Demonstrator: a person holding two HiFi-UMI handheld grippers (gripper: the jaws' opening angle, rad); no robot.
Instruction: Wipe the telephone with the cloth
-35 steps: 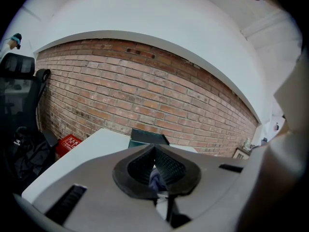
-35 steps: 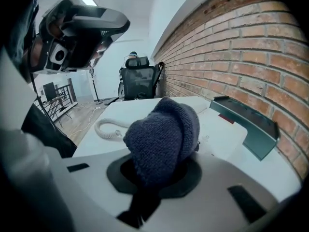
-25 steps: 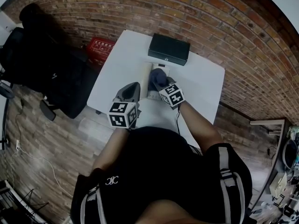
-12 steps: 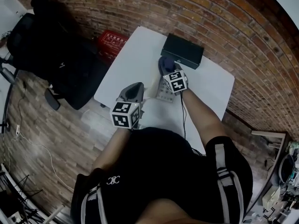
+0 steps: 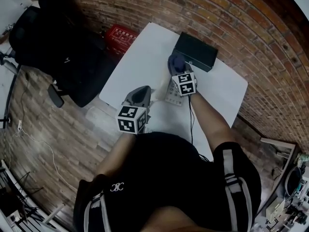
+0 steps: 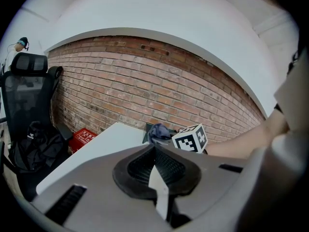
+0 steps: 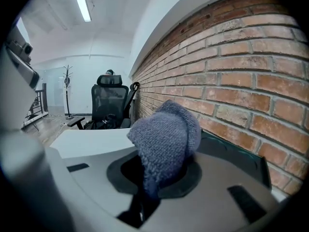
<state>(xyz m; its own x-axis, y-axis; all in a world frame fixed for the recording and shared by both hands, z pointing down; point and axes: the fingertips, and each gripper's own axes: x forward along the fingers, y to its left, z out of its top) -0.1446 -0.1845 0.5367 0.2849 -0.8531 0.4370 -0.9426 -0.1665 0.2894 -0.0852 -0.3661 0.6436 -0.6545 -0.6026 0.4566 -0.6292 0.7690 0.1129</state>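
An office: a black swivel chair (image 5: 60, 57) at upper left, a white desk (image 5: 140, 62) against the brick wall (image 5: 241, 13), and a tube ceiling light (image 7: 82, 3).

The white worktop (image 5: 137, 64) carries two things. A dark box (image 5: 195, 51) lies along its far edge. A pale telephone (image 5: 172, 95) with a keypad lies near the middle, on the near side of the box; whether they touch cannot be told.

box (image 5: 195, 51) behind telephone (image 5: 173, 95) | chair (image 5: 58, 47) left of table (image 5: 140, 62) (crate (image 5: 120, 34) between)
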